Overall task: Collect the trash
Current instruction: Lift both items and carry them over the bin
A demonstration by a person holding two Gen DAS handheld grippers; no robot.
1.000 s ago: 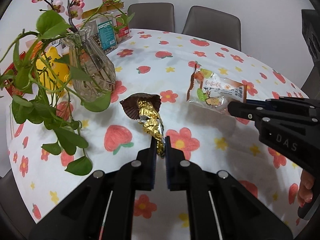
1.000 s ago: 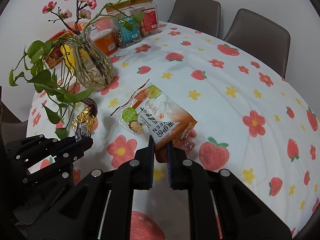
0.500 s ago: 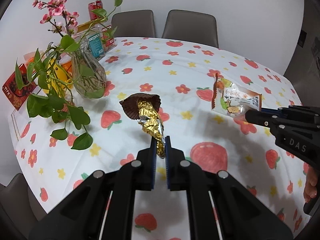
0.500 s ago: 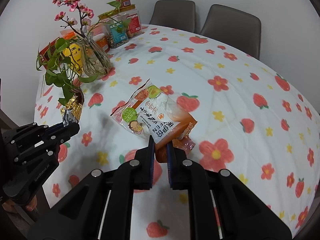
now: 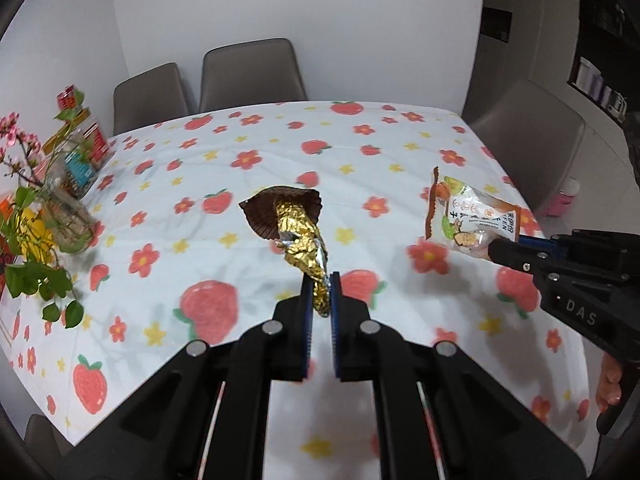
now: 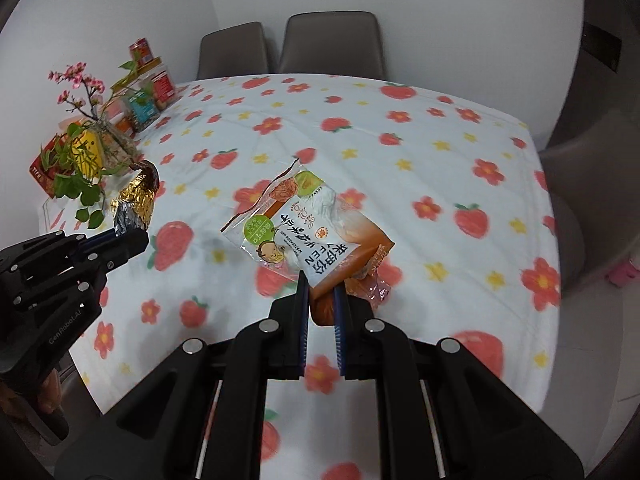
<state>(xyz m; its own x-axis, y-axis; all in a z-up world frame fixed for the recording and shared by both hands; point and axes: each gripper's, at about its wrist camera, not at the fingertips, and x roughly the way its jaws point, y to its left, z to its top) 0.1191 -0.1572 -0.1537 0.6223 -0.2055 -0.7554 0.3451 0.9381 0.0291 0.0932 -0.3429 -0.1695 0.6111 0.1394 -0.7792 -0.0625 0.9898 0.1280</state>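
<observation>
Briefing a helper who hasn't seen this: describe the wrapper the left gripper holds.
Above the strawberry-print tablecloth, the left gripper is shut on a crumpled gold foil wrapper. A brown pleated paper cup tops it, unlike the flat printed snack packet beside it.

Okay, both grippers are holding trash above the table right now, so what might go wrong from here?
The left gripper pinches only the tail of the gold foil wrapper, so thin foil could tear or slip out. The right gripper grips one corner of the snack packet; the rest hangs free and might swing loose and drop onto the tablecloth.
</observation>
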